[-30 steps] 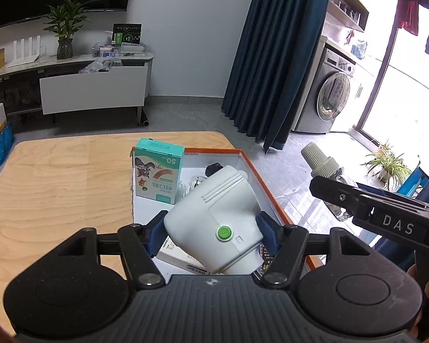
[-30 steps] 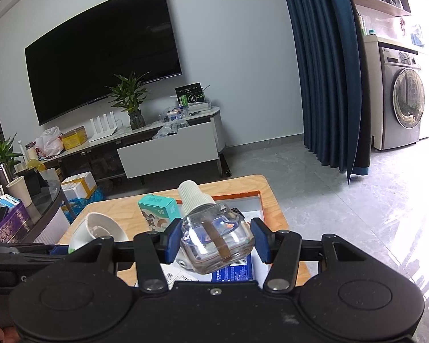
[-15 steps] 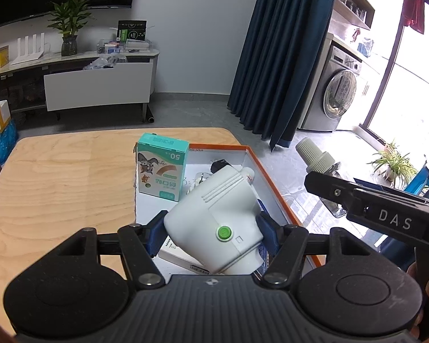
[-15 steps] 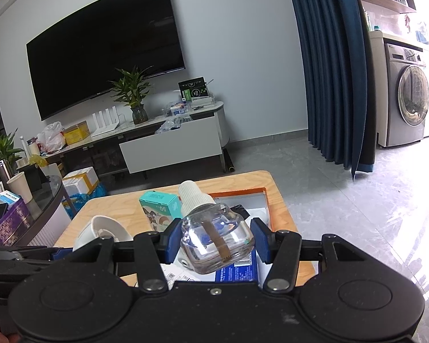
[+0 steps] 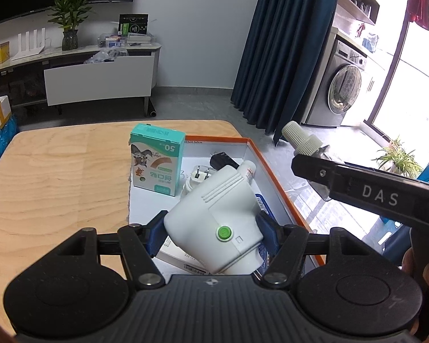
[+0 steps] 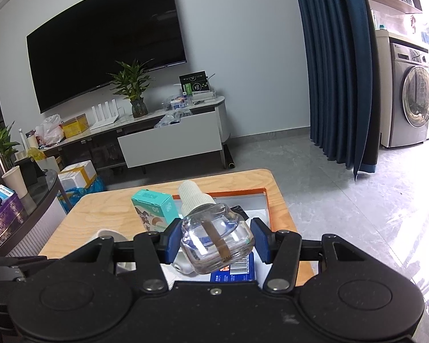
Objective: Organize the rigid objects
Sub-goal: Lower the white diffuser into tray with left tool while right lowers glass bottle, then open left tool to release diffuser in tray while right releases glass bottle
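Over the orange-rimmed tray [image 5: 274,177] on the wooden table [image 5: 57,177], left gripper [image 5: 211,228] is clamped on a white heater unit [image 5: 214,217], blue pads pressing both its sides. Unit's long axis runs away from the camera, up and to the right; its narrower ribbed end points toward the tray's far side, green button [image 5: 224,232] faces up near the camera. It hangs above the tray contents, not resting on them as far as I can tell.

Right gripper [image 6: 216,241] is closed on a clear glass refill bottle [image 6: 217,243], pads on both sides of the body. Bottle lies tilted, long axis pointing away and slightly left, white ribbed cap [image 6: 193,195] at the far end, brown wick visible inside. From the left wrist view the bottle sits off the tray's right edge, over the floor, cap aimed up-left.

Teal box [image 5: 156,163] stands upright at the tray's far-left corner. Plug adapter [image 5: 196,178] and a black item [image 5: 224,161] lie in the tray behind the unit.
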`<state>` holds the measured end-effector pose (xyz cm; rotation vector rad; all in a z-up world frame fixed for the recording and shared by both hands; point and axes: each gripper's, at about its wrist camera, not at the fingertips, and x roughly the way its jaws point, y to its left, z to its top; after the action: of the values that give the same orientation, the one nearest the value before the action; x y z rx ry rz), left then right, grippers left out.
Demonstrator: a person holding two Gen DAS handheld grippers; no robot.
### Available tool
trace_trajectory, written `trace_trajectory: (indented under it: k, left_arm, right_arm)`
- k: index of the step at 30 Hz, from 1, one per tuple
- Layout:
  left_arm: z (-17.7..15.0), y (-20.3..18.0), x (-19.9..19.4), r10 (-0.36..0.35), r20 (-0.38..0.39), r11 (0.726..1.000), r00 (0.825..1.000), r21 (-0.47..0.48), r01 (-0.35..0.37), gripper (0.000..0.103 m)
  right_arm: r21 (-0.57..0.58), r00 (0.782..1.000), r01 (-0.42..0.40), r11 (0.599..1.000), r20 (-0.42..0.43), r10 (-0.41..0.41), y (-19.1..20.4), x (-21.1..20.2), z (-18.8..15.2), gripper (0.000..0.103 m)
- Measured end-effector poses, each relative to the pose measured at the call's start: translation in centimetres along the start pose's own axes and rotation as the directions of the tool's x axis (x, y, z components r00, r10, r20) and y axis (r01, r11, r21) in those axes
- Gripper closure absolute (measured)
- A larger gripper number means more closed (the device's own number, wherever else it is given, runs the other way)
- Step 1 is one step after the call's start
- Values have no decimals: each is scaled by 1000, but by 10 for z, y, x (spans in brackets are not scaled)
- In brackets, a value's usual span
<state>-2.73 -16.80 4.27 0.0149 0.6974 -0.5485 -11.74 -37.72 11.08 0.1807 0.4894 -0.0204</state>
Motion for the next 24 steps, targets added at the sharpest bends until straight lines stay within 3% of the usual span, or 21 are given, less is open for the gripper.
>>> trace_trajectory:
  k: [24]
  left_arm:
    - [-1,-9,26,-14,-51,1000,999,8,15,36]
  right_arm:
    - [-24,996,2,1000,-88,-4,-13,59,4,40]
